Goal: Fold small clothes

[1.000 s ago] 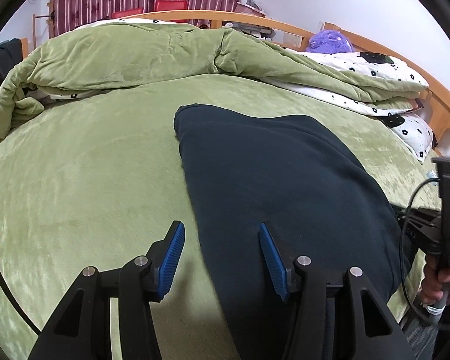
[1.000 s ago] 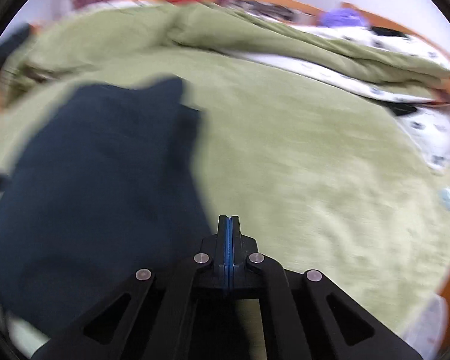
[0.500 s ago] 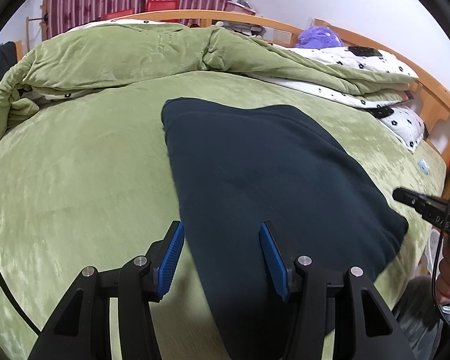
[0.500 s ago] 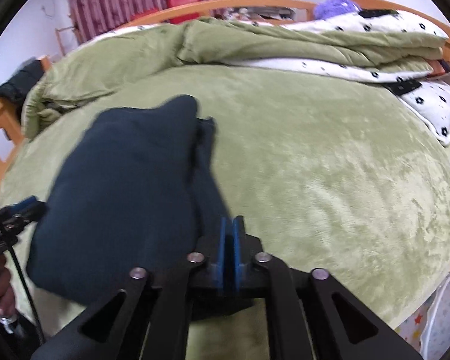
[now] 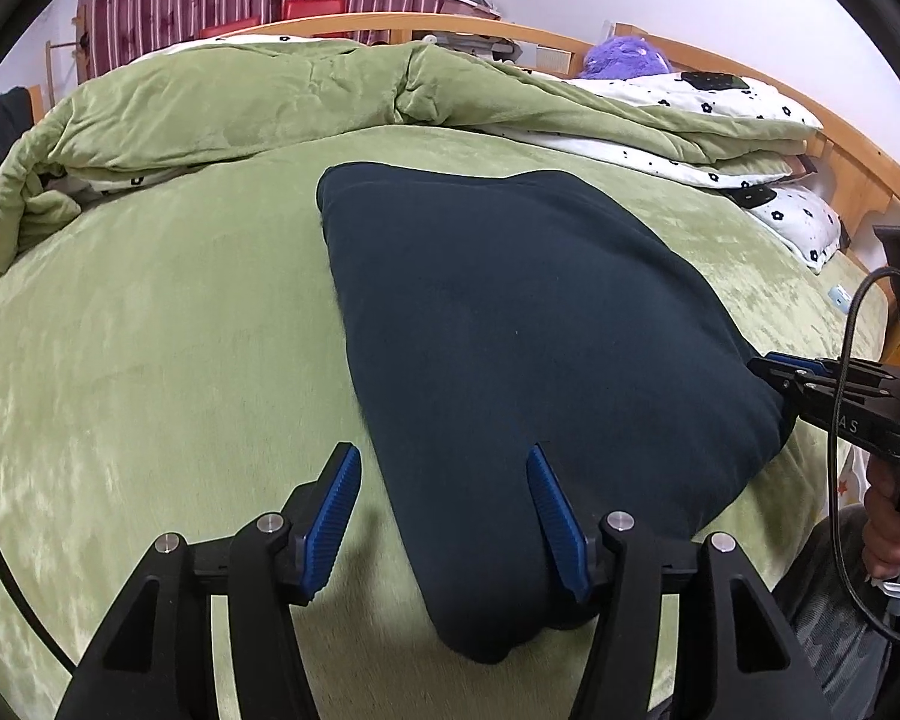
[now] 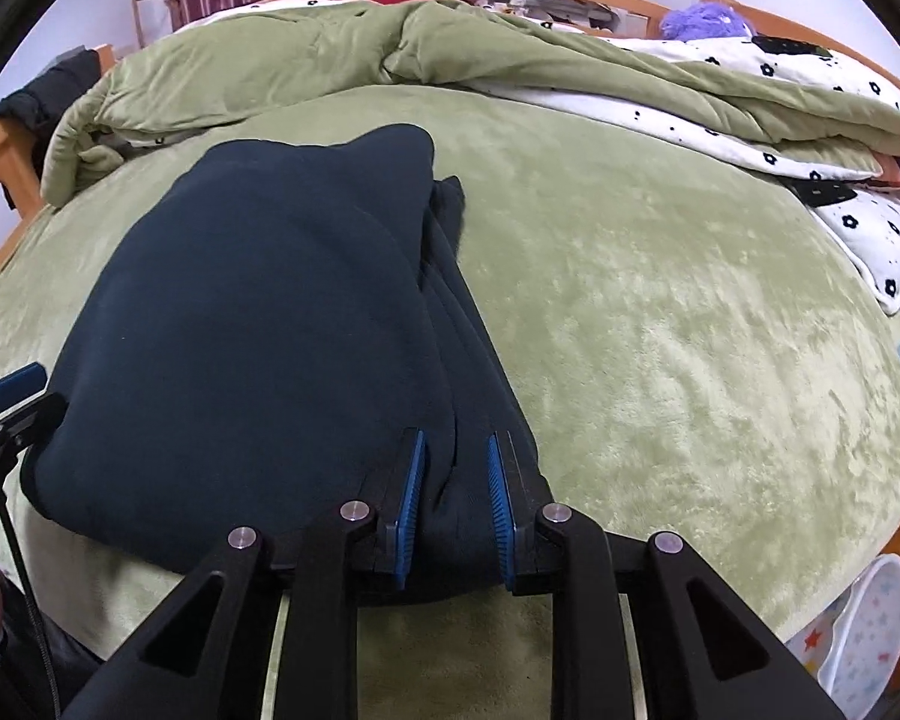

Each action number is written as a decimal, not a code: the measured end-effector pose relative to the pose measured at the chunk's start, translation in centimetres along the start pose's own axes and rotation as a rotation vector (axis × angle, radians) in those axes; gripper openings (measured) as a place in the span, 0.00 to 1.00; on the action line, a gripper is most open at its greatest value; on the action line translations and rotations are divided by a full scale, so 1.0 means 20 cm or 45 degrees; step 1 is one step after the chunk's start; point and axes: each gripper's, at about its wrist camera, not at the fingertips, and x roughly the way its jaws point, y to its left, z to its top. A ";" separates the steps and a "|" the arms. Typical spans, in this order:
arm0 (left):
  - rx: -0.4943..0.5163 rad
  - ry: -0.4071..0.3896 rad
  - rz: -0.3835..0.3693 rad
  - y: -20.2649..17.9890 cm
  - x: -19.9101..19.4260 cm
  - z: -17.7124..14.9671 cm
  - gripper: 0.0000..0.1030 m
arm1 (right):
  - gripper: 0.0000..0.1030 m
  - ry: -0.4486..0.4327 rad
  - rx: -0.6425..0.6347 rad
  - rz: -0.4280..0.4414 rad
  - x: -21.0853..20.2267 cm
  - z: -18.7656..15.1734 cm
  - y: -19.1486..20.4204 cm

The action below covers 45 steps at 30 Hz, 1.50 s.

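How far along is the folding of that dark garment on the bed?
Done: the dark garment lies folded in layers on the green bed cover. In hand: nothing; the right gripper has just been opening around its edge, the left gripper stands open. Left: tidying, perhaps.

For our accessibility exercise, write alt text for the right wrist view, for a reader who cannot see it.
A folded dark navy garment lies on a green bedspread, its near edge between the parted blue pads of the right hand-held gripper. A rumpled green duvet lies behind.

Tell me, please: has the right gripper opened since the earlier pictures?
Yes. The right gripper has just been opening; its fingers now stand apart over the dark garment.
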 end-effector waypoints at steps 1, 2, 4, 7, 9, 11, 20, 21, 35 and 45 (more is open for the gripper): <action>-0.003 0.001 0.002 0.00 -0.01 0.00 0.54 | 0.19 0.001 0.006 -0.002 -0.01 0.01 0.00; -0.008 0.001 0.002 0.00 -0.02 0.00 0.54 | 0.19 -0.002 0.017 -0.002 -0.03 0.01 0.00; -0.019 0.001 0.003 0.01 -0.04 0.00 0.54 | 0.20 -0.018 0.036 0.002 -0.07 0.02 -0.01; -0.063 0.022 0.040 0.03 -0.07 0.02 0.54 | 0.27 -0.056 0.037 -0.011 -0.17 0.02 0.01; -0.095 0.021 0.050 0.04 -0.10 0.03 0.54 | 0.42 -0.083 0.031 -0.025 -0.24 0.03 0.02; -0.110 0.009 0.076 0.03 -0.15 0.04 0.54 | 0.48 -0.122 0.029 -0.031 -0.33 0.03 0.04; -0.151 -0.097 0.165 -0.07 -0.46 0.08 0.66 | 0.55 -0.187 0.010 -0.021 -0.67 0.05 0.06; -0.154 -0.108 0.178 -0.08 -0.49 0.07 0.68 | 0.57 -0.190 0.014 -0.014 -0.71 0.04 0.05; -0.202 -0.165 0.297 -0.19 -0.81 -0.05 0.82 | 0.89 -0.276 -0.023 -0.025 -0.98 -0.09 -0.04; -0.221 -0.192 0.331 -0.25 -0.94 -0.11 0.82 | 0.90 -0.293 -0.043 -0.028 -1.08 -0.16 -0.09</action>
